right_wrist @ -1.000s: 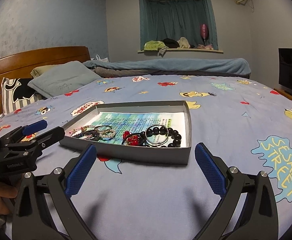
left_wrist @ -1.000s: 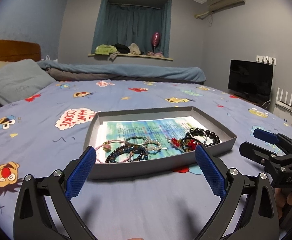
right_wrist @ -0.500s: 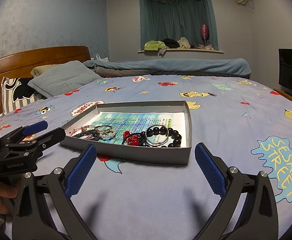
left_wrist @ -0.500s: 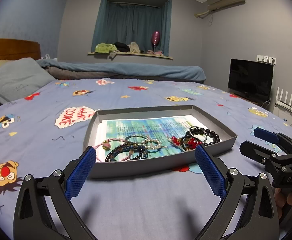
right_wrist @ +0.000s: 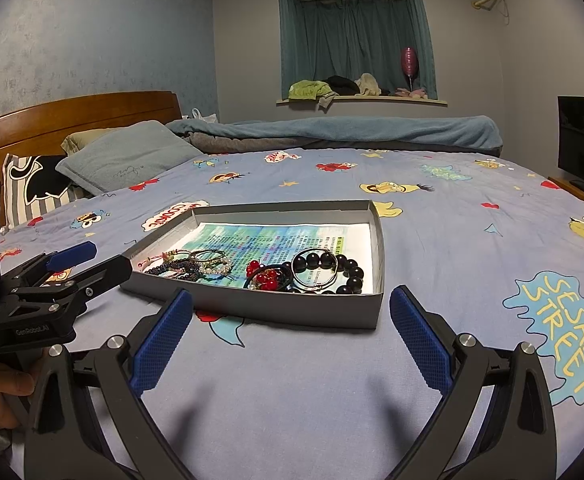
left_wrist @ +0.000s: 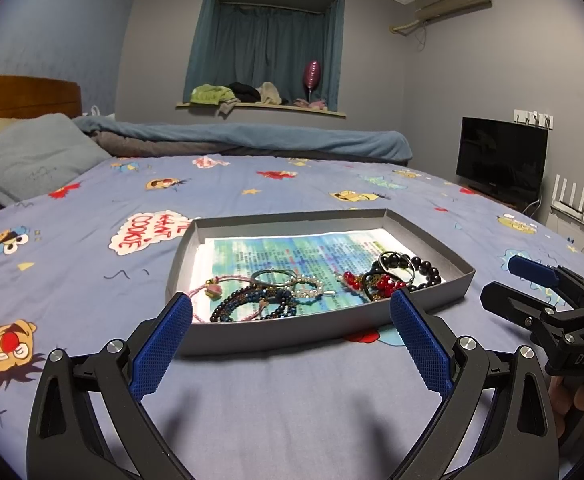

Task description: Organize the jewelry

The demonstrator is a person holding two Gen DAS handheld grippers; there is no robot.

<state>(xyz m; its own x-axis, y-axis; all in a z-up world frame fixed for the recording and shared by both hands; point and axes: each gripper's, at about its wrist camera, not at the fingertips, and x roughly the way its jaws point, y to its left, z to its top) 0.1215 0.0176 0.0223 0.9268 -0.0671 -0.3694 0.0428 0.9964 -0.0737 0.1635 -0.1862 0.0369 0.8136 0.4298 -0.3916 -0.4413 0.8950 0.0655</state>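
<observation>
Two claws by a jewelry box on the bed

The left claw (left_wrist: 291,334) and right claw (right_wrist: 291,330) are wide open, holding nothing, near the gray box (left_wrist: 292,330) of bracelets (left_wrist: 251,304).

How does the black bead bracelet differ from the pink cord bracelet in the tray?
The black bead bracelet is a ring of large glossy dark beads; the pink cord bracelet is a thin cord with one small charm. The black bead bracelet lies at the tray's right end, tangled with red beads; the pink cord bracelet lies at its left end. Both rest on the printed sheet, untouched.
</observation>
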